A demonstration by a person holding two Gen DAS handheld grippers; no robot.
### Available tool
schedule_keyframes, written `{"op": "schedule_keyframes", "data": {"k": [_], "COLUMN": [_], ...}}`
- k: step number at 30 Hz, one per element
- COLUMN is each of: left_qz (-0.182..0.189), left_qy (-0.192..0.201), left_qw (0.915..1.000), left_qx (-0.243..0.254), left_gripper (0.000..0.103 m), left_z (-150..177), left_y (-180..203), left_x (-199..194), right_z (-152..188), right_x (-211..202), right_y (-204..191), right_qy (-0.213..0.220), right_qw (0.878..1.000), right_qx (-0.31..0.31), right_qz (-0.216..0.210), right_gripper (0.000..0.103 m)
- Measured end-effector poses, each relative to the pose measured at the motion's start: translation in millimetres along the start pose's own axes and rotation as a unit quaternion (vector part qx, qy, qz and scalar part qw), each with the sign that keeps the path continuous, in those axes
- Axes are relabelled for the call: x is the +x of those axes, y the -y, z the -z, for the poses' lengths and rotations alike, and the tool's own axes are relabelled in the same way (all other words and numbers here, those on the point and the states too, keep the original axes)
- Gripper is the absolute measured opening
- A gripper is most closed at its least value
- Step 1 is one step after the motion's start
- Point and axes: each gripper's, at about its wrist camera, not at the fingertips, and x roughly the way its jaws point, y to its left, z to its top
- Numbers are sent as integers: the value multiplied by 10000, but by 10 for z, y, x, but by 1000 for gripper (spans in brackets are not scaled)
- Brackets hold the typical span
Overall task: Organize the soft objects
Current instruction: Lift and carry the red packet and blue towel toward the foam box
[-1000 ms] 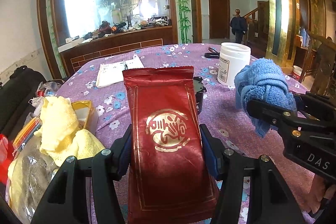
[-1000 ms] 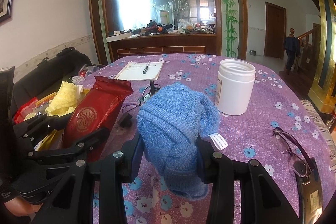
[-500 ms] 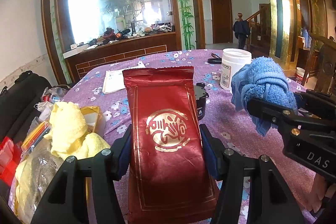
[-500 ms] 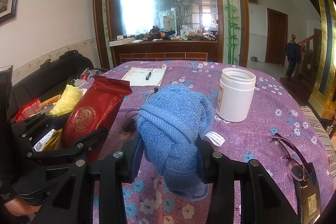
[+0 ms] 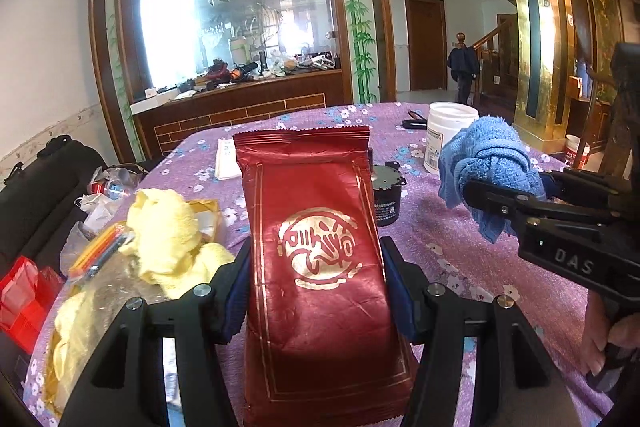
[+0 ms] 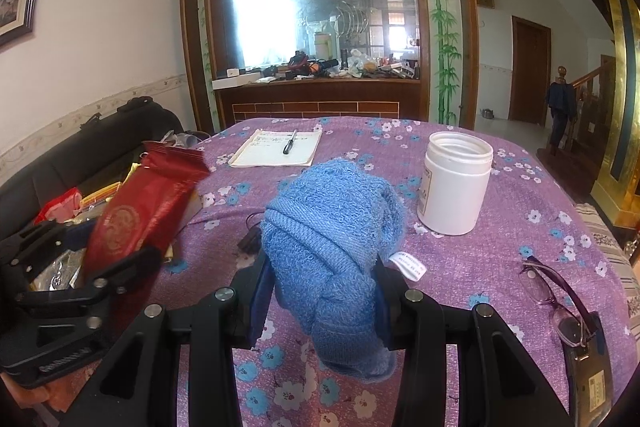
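Left wrist view: the left gripper is clamped on a red foil packet with a gold seal, its blue pads pressing both long edges, the packet standing upright above the purple floral tablecloth. To the left lies a yellow towel on a gold box, beside clear bags and red wrappers at the table edge. Behind the packet stands a small dark jar, and farther back a white plastic jar. On the right, the right gripper holds a bundled blue towel above the cloth; fingers of a hand grip its handle

Right wrist view: the right gripper is closed on the blue towel, which bulges above the pads and hangs below them. The white plastic jar, open-topped, stands to the right; glasses lie near the right edge. A notepad with a pen sits at the far side. On the left, the left gripper grips the red foil packet, tilted
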Motion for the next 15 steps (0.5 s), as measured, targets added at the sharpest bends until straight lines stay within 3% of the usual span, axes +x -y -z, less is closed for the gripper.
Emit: {"op": "schedule_keyframes", "data": {"k": [15], "left_qz": [-19], "left_qy": [142], "left_qw": [9996], "left_qx": [-231], "left_gripper": [58], "left_z": [-1], "left_y": [-236], "left_x": [-215], "right_z": [-59], "right_x": [-111], "right_y": [-442], "right_qy": [-79], "right_qw": [9995], "right_qx": [-110], "right_qz": [-272], "right_gripper": [46]}}
